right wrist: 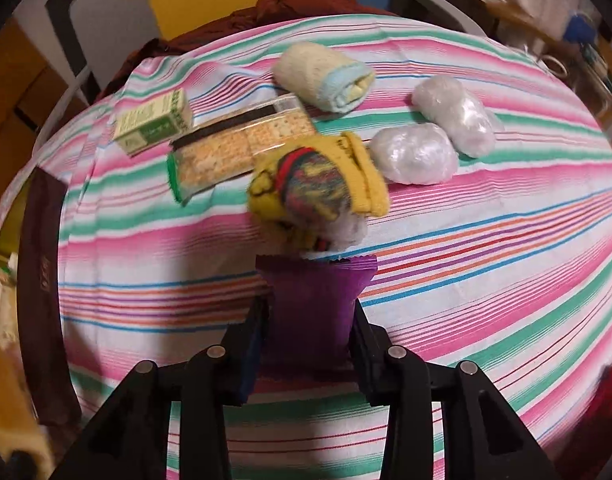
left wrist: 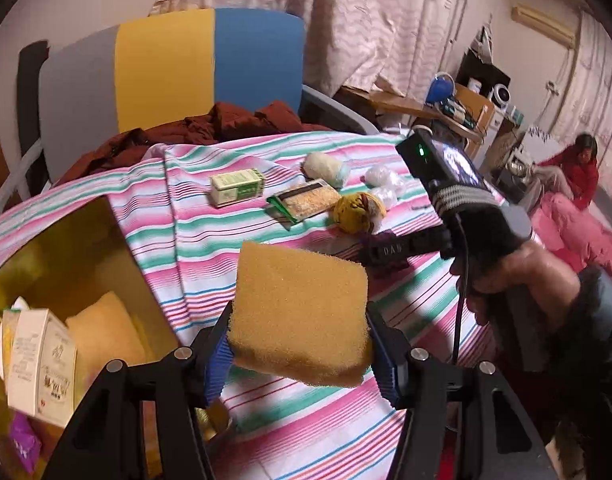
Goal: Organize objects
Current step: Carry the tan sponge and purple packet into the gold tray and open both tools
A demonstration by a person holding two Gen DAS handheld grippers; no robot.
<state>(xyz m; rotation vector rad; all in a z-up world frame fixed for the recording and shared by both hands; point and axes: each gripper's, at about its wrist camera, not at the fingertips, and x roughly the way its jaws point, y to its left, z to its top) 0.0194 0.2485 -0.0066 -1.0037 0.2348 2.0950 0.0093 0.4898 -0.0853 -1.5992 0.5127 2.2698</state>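
where the striped cloth (right wrist: pixel 485 240) covers the worktop, items are listed as follows: left tool (left wrist: pixel 300 354), fingers pressed against both sides of a yellow sponge (left wrist: pixel 298 316), held in the air above the cloth and just right of a gold-lined box (left wrist: pixel 46 248); the box (open at the near left of the left wrist view) holds a white carton (left wrist: pixel 42 364), a pale yellow pad (left wrist: pixel 106 332) and a purple scrap (left wrist: pixel 24 440). right tool (right wrist: pixel 309 344), fingers closed on a purple sachet (right wrist: pixel 313 312), its crimped top edge pointing toward the other goods; in the left wrist view this tool is seen gripped by a hand (left wrist: pixel 517 272) in a dark sleeve, over the right part of the cloth. lying on the cloth: a green-and-white small box (right wrist: pixel 152 126) at far left; a cracker pack (right wrist: pixel 238 146) with green ends just beside it; a rolled yellow sock bundle (right wrist: pixel 317 192) touching the pack's near right corner and lying just ahead of the sachet; a rolled cream towel (right wrist: pixel 325 78) farther back; two clear-wrapped white bundles (right wrist: pixel 433 140) to the right, touching one another. beyond the worktop: a rust-red garment (left wrist: pixel 226 124) heaped on a chair with a grey, yellow and blue back (left wrist: pixel 166 68).
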